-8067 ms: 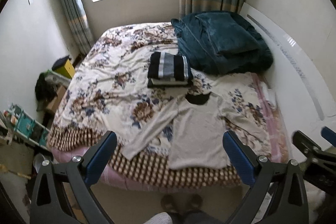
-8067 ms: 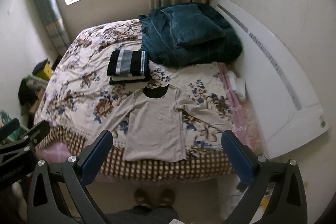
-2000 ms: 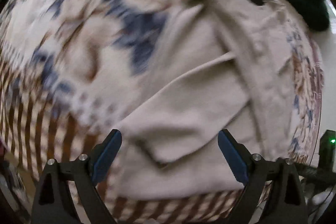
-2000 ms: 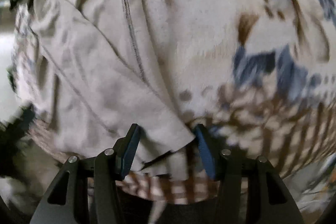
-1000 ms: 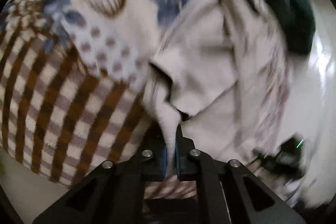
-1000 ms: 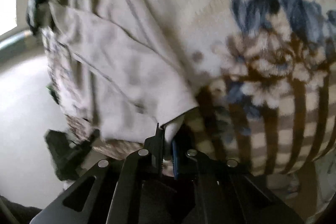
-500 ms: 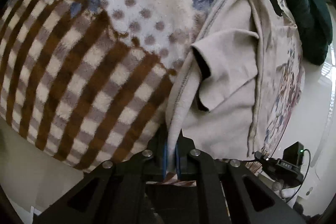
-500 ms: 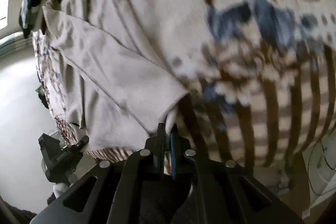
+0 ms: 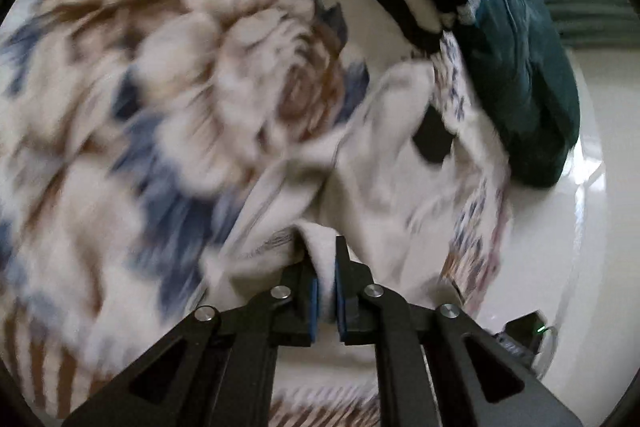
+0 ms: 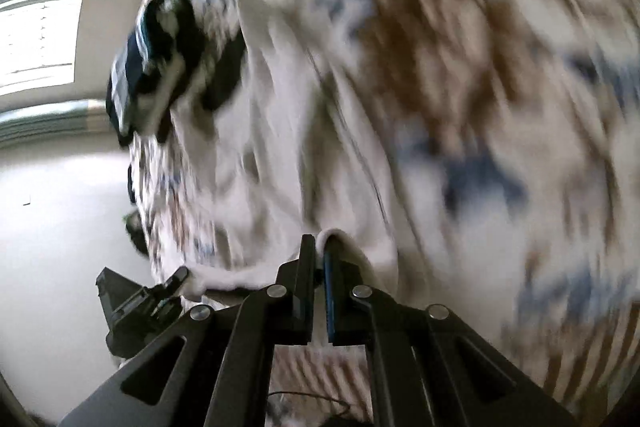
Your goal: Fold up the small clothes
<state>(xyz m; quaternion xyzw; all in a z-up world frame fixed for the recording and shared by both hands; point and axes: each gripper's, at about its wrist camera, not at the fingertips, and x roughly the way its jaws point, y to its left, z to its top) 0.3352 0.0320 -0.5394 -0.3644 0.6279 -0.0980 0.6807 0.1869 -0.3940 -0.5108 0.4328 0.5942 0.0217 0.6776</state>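
Close to each camera, the left gripper and the right gripper each pinch a bit of the shirt tight between blue pads, so both bits are held up off the bed. Past the grippers, the shirt (pale beige, with a dark neck patch) lies bunched on the flowery bed cover, all blurry. Farther off sit a striped folded pile and a dark green blanket, by a white wall.
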